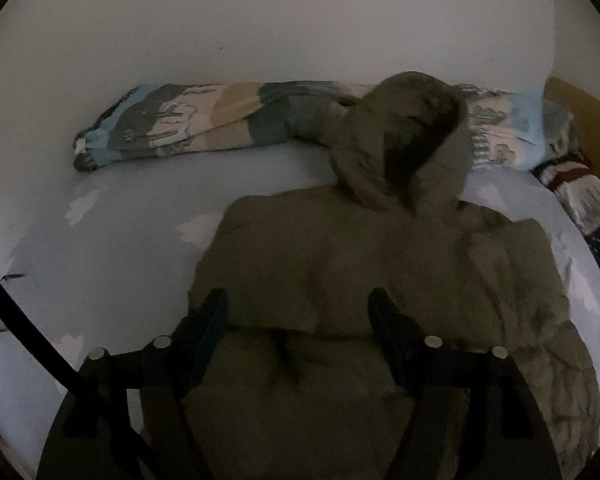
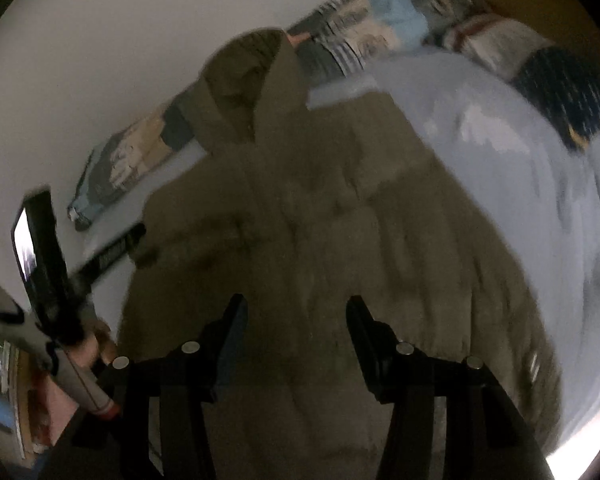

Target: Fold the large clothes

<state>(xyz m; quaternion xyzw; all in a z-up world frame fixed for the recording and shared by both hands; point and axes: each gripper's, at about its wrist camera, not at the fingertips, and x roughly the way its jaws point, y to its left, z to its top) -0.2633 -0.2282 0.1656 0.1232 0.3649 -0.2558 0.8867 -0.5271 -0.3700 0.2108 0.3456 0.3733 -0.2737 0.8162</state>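
An olive-green hooded coat (image 1: 340,264) lay spread across the middle of a bed covered with a pale blue sheet (image 1: 132,240), its hood (image 1: 408,140) pointing toward the wall edge and resting partly on a long patterned pillow (image 1: 188,124) that ran along that edge. The left gripper (image 1: 298,312) hung above the coat's lower half with its fingers spread wide and nothing between them, the left finger (image 1: 210,316) over the coat's outer border and the right finger (image 1: 384,316) over its padded body. The right gripper (image 2: 296,320) was likewise released, its two dark fingers parted over the coat, which filled the centre of the blurred right wrist view; whether either gripper touched the fabric could not be told. A folded striped and dotted cloth (image 1: 584,200) sat at the bed's right edge, beside a mustard-coloured headboard (image 1: 592,120). In the right wrist view, the person's left hand (image 2: 100,344) gripped the handle of the other tool, near the coat's left border, with a phone-like screen (image 2: 24,240) mounted on it.
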